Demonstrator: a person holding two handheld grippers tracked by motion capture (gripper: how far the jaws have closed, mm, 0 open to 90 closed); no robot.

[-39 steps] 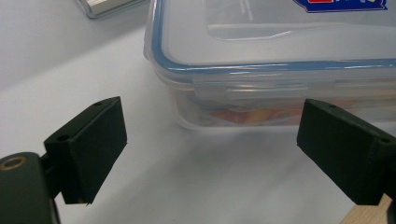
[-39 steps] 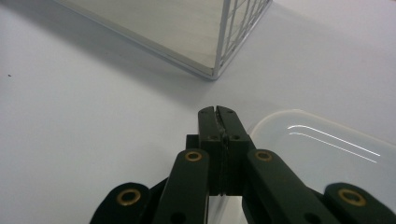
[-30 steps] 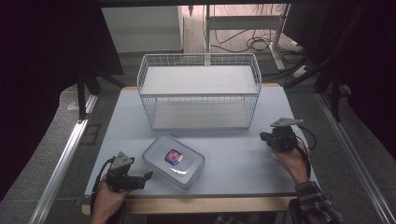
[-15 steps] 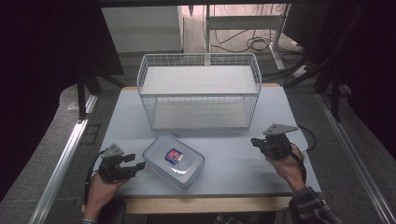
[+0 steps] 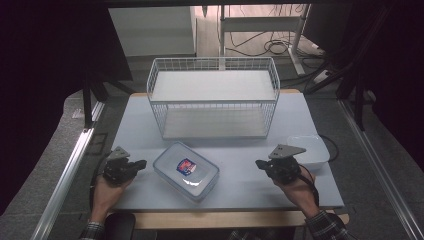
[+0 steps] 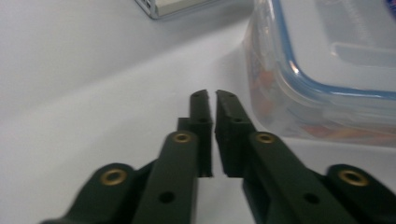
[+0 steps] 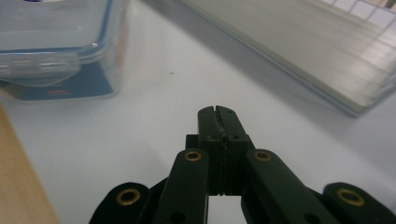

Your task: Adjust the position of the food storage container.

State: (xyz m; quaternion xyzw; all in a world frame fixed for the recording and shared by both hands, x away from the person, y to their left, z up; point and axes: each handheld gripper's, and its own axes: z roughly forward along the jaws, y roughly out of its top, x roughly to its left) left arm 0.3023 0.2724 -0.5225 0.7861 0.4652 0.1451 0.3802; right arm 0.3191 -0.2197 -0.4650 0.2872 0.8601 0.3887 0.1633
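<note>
Seen from the high camera, I have a pale grey table with its near edge toward me. Going from left to right:

At about 8 o'clock from the table's middle, my left hand comes in from the bottom edge, forearm angled slightly inward, wrist low on the table surface. It holds the left gripper roughly level, its black jaws pointing toward 3 o'clock. In the left gripper view, those jaws have just been closing and now stand almost together, only a thin slit between the tips, with nothing between them.

Just beside those tips, at about 6 o'clock from the table's middle, lies the clear plastic food box, lid on, with a blue seal around the rim and a small red and blue label on top. It sits flat and turned at an angle to the table edge. Neither gripper touches it.

Behind it, toward 12 o'clock, stands a white wire basket, open at the top.

At about 4 o'clock, my right hand reaches in from the bottom, forearm slanting inward, sleeve cuff showing. The right gripper is held level and points toward 9 o'clock, at the box but well apart from it. Its jaws are pressed fully together, empty.

Behind that hand, at 3 o'clock, rests a second clear container.
</note>
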